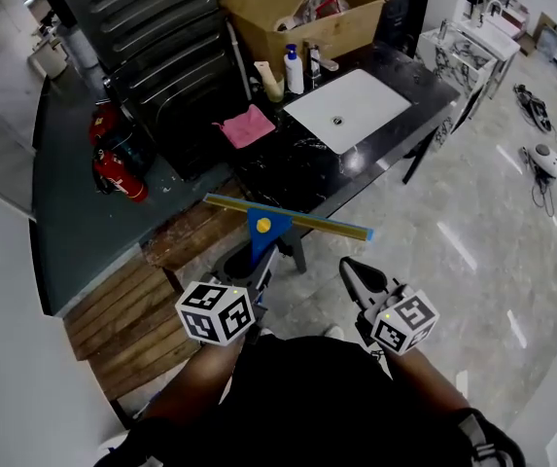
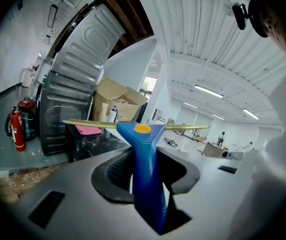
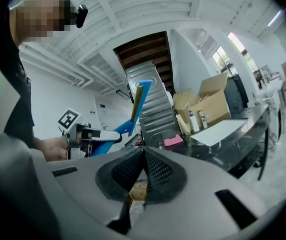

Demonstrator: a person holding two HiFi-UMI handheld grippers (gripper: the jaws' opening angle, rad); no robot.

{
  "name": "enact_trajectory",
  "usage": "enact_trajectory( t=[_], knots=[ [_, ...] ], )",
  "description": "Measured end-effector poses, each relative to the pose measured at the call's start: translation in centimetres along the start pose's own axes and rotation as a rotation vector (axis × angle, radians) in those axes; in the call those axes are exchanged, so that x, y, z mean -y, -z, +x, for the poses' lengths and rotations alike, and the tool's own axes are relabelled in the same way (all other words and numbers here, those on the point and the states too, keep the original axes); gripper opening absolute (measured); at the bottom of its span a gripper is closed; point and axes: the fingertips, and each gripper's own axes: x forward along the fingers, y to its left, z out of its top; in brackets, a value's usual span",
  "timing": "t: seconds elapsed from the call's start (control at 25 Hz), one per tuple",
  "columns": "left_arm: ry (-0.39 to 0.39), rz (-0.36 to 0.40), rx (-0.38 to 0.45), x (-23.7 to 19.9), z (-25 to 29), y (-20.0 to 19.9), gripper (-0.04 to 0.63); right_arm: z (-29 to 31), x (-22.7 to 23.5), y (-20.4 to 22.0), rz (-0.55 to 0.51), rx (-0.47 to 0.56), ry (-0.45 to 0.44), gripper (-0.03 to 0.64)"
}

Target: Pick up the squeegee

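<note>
The squeegee [image 1: 263,230] has a blue handle and a long yellow-green blade, and it hangs in the air in front of the counter. My left gripper [image 1: 258,266] is shut on the blue handle, with the blade level and crosswise above the jaws. In the left gripper view the squeegee's handle [image 2: 145,159] stands upright between the dark pads [image 2: 117,171]. My right gripper [image 1: 353,270] sits to the right of it, its jaws together and empty. From the right gripper view [image 3: 143,159] the squeegee [image 3: 139,100] and the left gripper [image 3: 103,135] show at the left.
Ahead is a black marble counter [image 1: 307,168] with a white sink basin [image 1: 348,108], a pink cloth [image 1: 247,125] and bottles [image 1: 295,69]. A cardboard box [image 1: 307,8] and a dark ribbed appliance [image 1: 166,56] stand behind. Red fire extinguishers [image 1: 118,168] and wooden planks [image 1: 127,309] lie at the left.
</note>
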Motion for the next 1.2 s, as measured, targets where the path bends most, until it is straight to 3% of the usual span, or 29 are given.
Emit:
enact_trajectory(
  t=[0.88, 1.2],
  knots=[
    [0.053, -0.054, -0.036, -6.8, -2.8, -0.1, 0.14, 4.3, -3.6, 2.4, 0.031, -0.048, 0.099, 0.008],
    [0.046, -0.051, -0.035, -7.6, -3.2, -0.5, 0.14, 5.4, -3.8, 1.9, 0.025, -0.047, 0.085, 0.008]
  ],
)
